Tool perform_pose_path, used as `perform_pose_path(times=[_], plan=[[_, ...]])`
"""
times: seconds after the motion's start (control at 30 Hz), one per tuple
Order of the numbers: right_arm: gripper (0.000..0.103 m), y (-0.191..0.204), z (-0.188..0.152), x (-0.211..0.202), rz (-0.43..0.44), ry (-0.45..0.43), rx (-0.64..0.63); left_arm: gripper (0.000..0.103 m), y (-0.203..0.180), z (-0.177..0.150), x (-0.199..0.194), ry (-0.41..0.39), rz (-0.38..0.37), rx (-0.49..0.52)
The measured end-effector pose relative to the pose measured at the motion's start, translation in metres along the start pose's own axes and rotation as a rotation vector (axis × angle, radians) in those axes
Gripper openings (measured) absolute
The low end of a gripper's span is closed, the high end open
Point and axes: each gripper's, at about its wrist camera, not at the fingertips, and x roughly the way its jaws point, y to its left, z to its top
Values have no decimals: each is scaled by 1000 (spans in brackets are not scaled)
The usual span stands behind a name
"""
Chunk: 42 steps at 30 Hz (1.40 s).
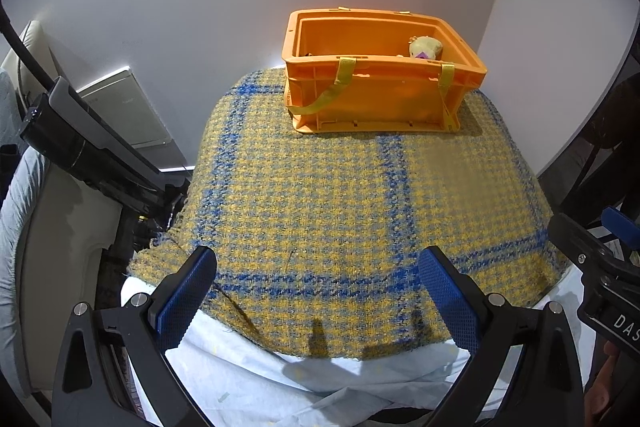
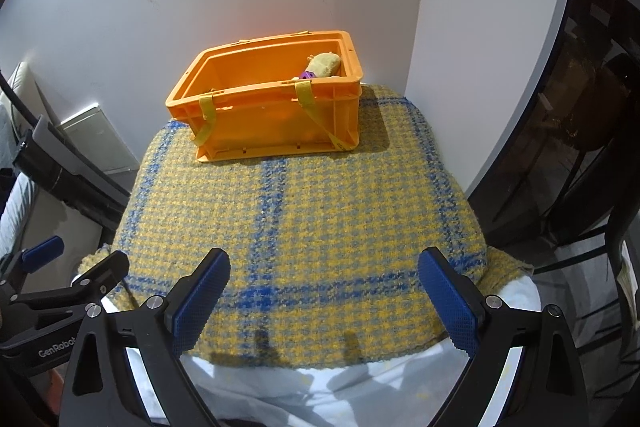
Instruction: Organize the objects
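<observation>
So both tools are spread wide and empty, left tool (image 1: pixel 316 291) and right tool (image 2: pixel 324 291) hovering over the near edge of the worktop's plaid cloth (image 1: pixel 320 195). The orange bin (image 1: pixel 376 79) sits at 12 o'clock against the wall, with a yellow plush toy (image 1: pixel 425 47) already lying in its right end. Nothing loose is visible on the cloth. My worry: the dangling yellow straps (image 1: pixel 332 95) could snag a finger, or the cloth could bunch and drag the bin.
</observation>
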Motion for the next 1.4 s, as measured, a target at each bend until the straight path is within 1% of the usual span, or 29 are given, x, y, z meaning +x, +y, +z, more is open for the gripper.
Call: perform_pose_path(times=[0.53,1.1,1.4], plan=[[95,0,0,0,-1,-3,2,103,2,0,-2,-4,13,-7],[95,2,1,2,-48,-2,-8,103,13,1,-2,-5,29,-43],[95,7,0,0,-52,-2,-6,103,15,1,-1,-1,29,-53]])
